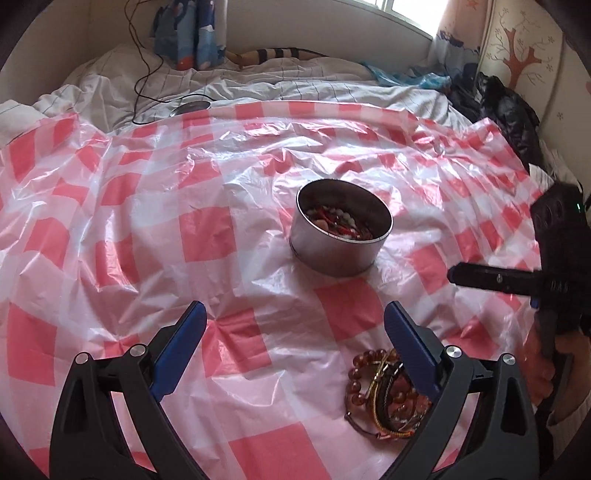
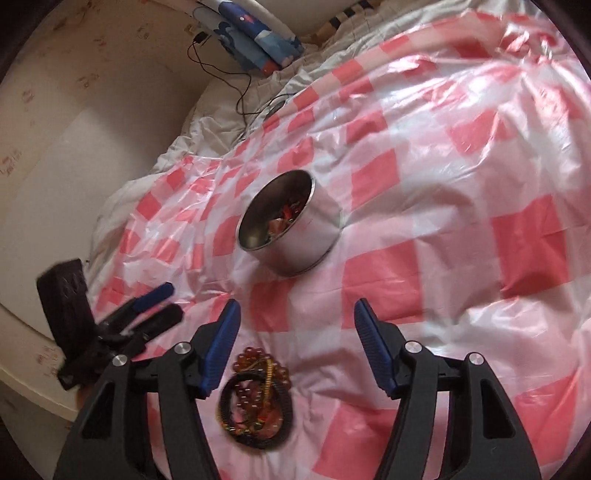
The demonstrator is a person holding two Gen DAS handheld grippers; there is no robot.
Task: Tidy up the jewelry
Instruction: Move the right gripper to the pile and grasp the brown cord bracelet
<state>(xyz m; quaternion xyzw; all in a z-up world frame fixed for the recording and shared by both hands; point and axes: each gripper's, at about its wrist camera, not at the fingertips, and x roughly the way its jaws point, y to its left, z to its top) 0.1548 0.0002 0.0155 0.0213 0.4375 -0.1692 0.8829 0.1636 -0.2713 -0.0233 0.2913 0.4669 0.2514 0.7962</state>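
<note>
A round metal tin (image 1: 341, 230) stands on the pink checked plastic sheet (image 1: 147, 206) and holds several red and pale pieces of jewelry. It also shows in the right wrist view (image 2: 291, 229). A pile of amber bead bracelets and dark cords (image 1: 384, 395) lies near me, partly behind my left gripper's right finger. In the right wrist view the pile (image 2: 255, 402) lies just below my fingers. My left gripper (image 1: 295, 314) is open and empty. My right gripper (image 2: 295, 314) is open and empty above the pile.
The sheet covers a bed with a rumpled white quilt (image 1: 221, 88). A black cable (image 1: 144, 74) and blue patterned pillows (image 1: 192, 33) lie at the back. Dark clothes (image 1: 506, 107) sit at the right. A wall (image 2: 92, 129) runs along the left.
</note>
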